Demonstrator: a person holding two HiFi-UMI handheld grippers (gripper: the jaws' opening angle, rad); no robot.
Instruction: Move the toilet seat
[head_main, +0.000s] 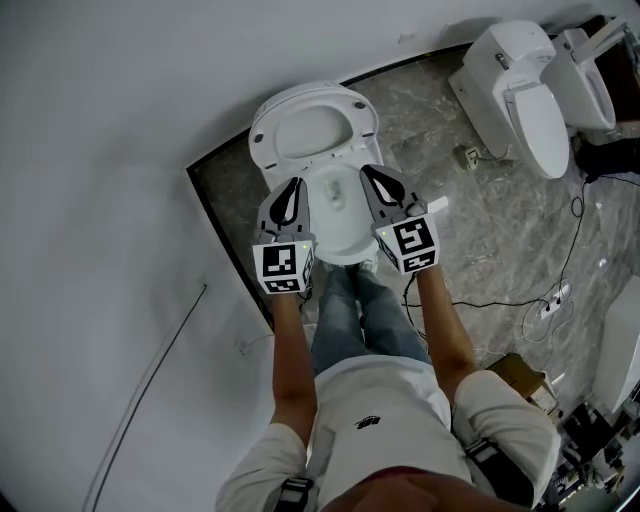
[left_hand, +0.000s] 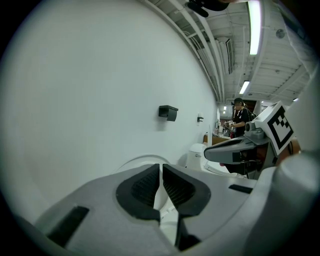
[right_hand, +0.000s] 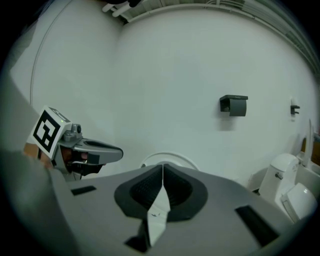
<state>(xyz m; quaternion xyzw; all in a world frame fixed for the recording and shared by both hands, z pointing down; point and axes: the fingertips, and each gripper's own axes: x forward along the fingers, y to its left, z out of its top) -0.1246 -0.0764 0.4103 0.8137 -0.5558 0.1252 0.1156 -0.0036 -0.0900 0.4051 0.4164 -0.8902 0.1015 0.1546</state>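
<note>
A white toilet (head_main: 330, 235) stands against the wall, and its seat ring (head_main: 313, 135) is tipped up at the back over the open bowl. My left gripper (head_main: 296, 184) hovers above the bowl's left rim with its jaws shut and nothing between them. Above the right rim my right gripper (head_main: 370, 172) is likewise shut and empty. In the left gripper view the pads of the left gripper (left_hand: 161, 172) meet, with the seat's curved edge (left_hand: 140, 161) just beyond. The right gripper (right_hand: 162, 172) looks the same in its own view, with the seat's arc (right_hand: 167, 156) ahead.
A second toilet (head_main: 530, 95) stands at the back right. Cables and a power strip (head_main: 552, 298) lie on the marble floor, with a cardboard box (head_main: 520, 375) nearer. A black paper holder (right_hand: 233, 105) hangs on the wall. The wall is close on the left. A person (left_hand: 239, 117) stands far off.
</note>
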